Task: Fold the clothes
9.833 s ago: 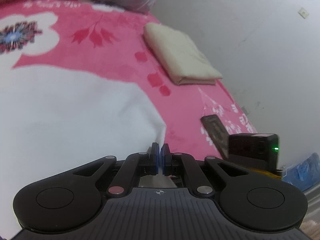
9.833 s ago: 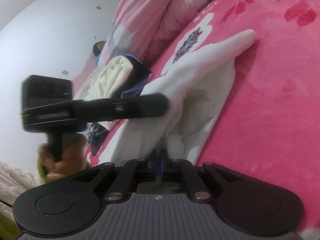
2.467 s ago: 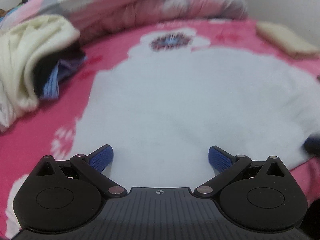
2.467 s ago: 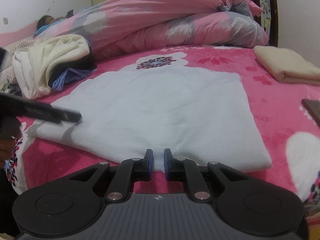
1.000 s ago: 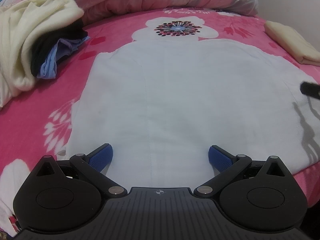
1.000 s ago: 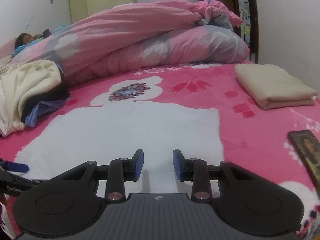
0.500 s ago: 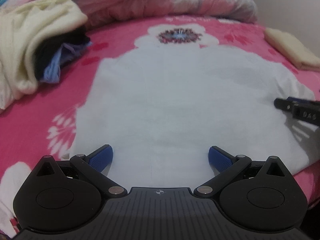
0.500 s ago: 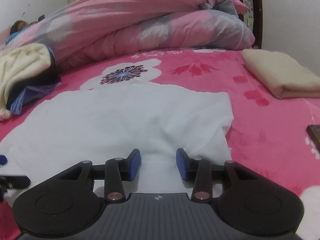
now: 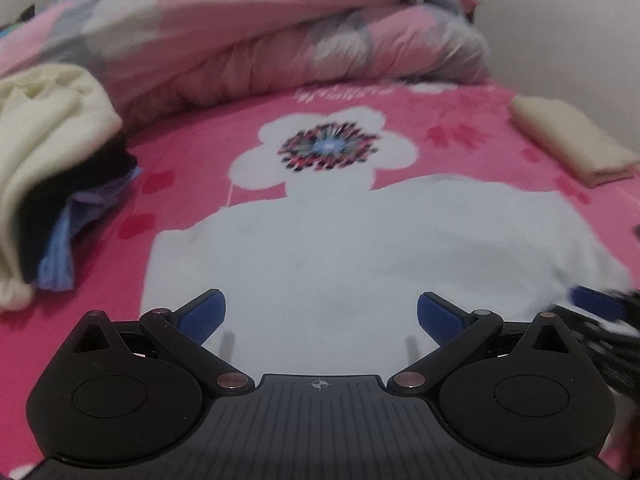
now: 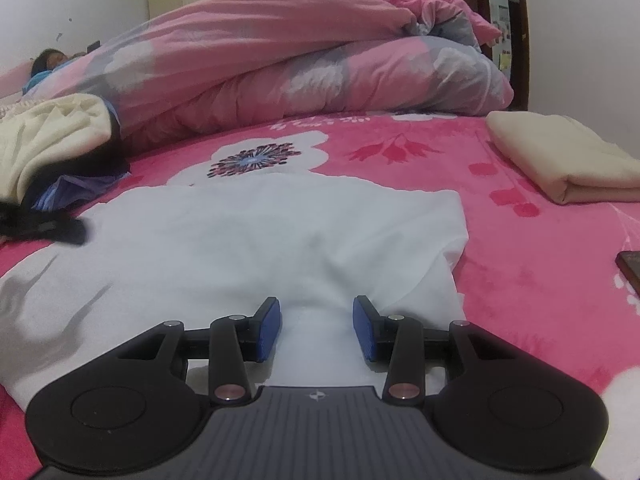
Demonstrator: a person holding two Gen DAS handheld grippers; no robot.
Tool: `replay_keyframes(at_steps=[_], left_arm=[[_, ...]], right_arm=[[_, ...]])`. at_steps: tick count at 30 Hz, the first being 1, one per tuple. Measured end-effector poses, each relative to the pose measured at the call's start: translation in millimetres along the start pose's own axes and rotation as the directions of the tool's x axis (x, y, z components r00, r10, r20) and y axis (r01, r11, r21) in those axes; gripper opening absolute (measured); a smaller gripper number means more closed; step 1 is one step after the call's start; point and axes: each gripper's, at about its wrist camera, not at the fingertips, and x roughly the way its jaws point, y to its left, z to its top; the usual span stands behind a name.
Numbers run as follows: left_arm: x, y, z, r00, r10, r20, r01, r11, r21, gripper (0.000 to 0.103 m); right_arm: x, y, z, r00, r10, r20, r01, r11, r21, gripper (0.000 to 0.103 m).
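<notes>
A white garment [image 10: 280, 232] lies spread flat on the pink flowered bedspread [image 10: 540, 280]. My right gripper [image 10: 317, 328] rests low on its near right part, jaws half apart, with a raised ridge of white cloth between the blue pads [image 10: 269, 330]. My left gripper [image 9: 320, 316] is open wide over the garment [image 9: 360, 240] near its front edge, nothing gripped. This view is blurred by motion. The left gripper's dark finger [image 10: 44, 226] shows at the garment's left edge in the right wrist view. The right gripper's blue tip [image 9: 592, 304] shows at the right edge of the left wrist view.
A folded cream cloth [image 10: 560, 160] lies at the right by the wall. A pile of cream, black and blue clothes [image 10: 52, 136] sits at the left. A bunched pink duvet [image 10: 280, 60] fills the back, a person lying behind it. A dark flat object [image 10: 630, 268] lies at the right edge.
My right gripper has sunk onto the garment and its jaws have widened a little around a ridge of cloth. My left gripper has swept across the garment, still open wide.
</notes>
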Motion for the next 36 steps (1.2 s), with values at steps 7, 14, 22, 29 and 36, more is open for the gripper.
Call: replay_keyframes(at_steps=[7,14,22,29,36], left_arm=[[35,20,-7,0.997,0.019,-0.078,-0.023,0.998,-0.056,0.103],[-58,55,6,0.997,0.004,0.073,0.004,0.994,-0.113,0.103],[-209,121,3,0.967,0.171,0.188,-0.138,0.975,-0.176,0.103],[-231,147,-58,0.978,0.192,0.082,-0.154,0.929,-0.335,0.103],[-163,107,-116,0.994,-0.11,0.011,0.103,0.879,-0.466,0.103]], right_arm=[[0,-4,-3,1.0,0.018,0.023,-0.018,1.0,0.003,0.044],[0,-3,-4,0.999,0.026,0.026,-0.026,1.0,0.002,0.047],[-1,-3,-7,0.999,0.033,0.039,-0.033,0.999,0.003,0.048],[0,-2,-7,0.998,0.043,0.035,-0.042,0.999,-0.009,0.054],[2,4,-4,0.999,0.044,0.006,-0.044,0.998,-0.042,0.061]])
